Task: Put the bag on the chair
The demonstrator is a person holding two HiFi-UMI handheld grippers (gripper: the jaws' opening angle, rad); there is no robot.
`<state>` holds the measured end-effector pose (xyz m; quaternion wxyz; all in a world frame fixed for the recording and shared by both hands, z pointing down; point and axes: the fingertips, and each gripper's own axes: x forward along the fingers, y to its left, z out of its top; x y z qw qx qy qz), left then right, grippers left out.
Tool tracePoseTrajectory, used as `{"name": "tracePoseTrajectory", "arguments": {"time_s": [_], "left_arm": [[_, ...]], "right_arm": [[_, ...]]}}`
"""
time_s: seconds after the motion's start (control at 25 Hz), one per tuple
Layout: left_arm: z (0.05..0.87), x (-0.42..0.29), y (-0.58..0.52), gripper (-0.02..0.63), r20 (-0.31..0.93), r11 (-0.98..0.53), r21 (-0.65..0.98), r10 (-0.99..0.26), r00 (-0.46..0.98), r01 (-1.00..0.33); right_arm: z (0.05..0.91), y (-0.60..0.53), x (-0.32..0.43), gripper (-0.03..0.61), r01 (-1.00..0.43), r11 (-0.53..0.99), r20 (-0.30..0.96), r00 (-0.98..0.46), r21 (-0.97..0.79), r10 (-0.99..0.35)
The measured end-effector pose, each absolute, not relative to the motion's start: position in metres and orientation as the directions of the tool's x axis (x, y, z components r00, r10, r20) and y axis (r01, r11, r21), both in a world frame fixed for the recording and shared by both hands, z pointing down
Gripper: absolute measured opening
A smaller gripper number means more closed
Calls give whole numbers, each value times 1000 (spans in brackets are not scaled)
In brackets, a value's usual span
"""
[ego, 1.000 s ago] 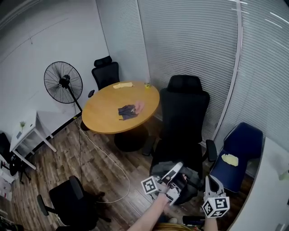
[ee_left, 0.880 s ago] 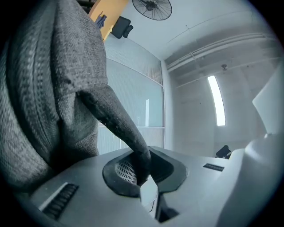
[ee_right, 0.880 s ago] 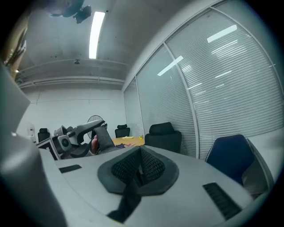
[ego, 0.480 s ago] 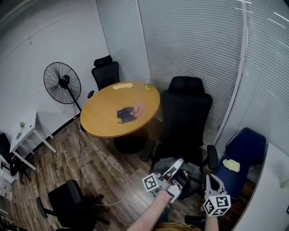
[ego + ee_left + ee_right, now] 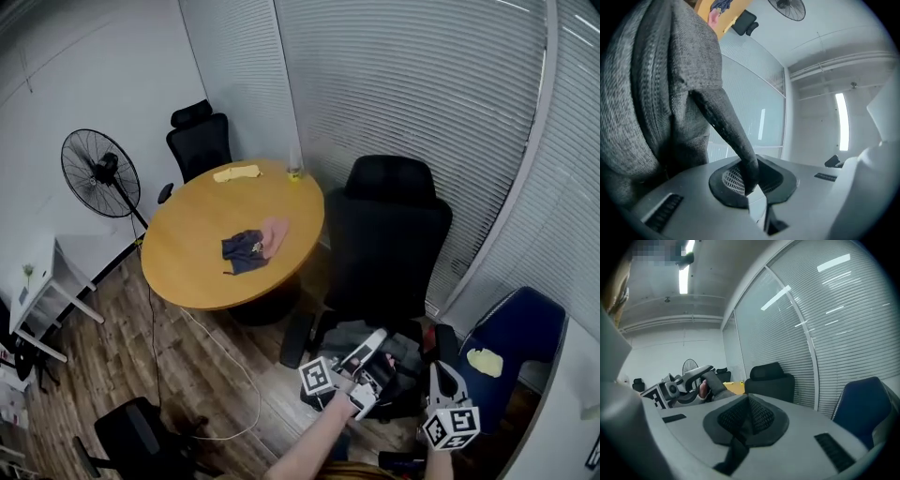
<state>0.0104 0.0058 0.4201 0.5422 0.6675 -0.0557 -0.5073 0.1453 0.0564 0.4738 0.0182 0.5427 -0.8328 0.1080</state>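
A grey fabric bag [image 5: 349,332] lies over the seat of the black high-backed office chair [image 5: 389,234]; whether it rests fully on the seat I cannot tell. My left gripper [image 5: 377,342] hangs just above the seat, shut on the bag's dark strap [image 5: 740,150]. In the left gripper view the bag [image 5: 647,93] fills the left side and the strap runs down between the pads. My right gripper [image 5: 439,377] is to the right of the chair, beside the armrest, shut with nothing in it [image 5: 747,416]. From it I see the left gripper [image 5: 689,380] and the chair [image 5: 771,378].
A round wooden table [image 5: 206,272] with cloths [image 5: 251,247] stands left of the chair. A blue chair [image 5: 520,328] holding a yellow item [image 5: 483,361] is at the right. A standing fan [image 5: 98,173], two more black chairs [image 5: 197,141] [image 5: 141,436] and a floor cable [image 5: 216,337] are around.
The head view has swung, so the table and fan sit further left and the black chair is nearer. The left gripper keeps its hold on the strap over the seat. The right gripper has barely moved.
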Motion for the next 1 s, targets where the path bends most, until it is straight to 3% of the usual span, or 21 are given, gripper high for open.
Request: {"name": "tracePoseTrajectory", "arguments": {"time_s": [0.28,1.0], "left_arm": [[430,1,-89,40,-584,-383,811,-591,557,443],[452,-29,-221,38,-568,-341,810,-658,494,477]], "right_arm": [[485,-35,119,14,-904,388,151,-415,-178,-897],[492,-140,122,14,-924,317,199,-359,-213,-912]]}}
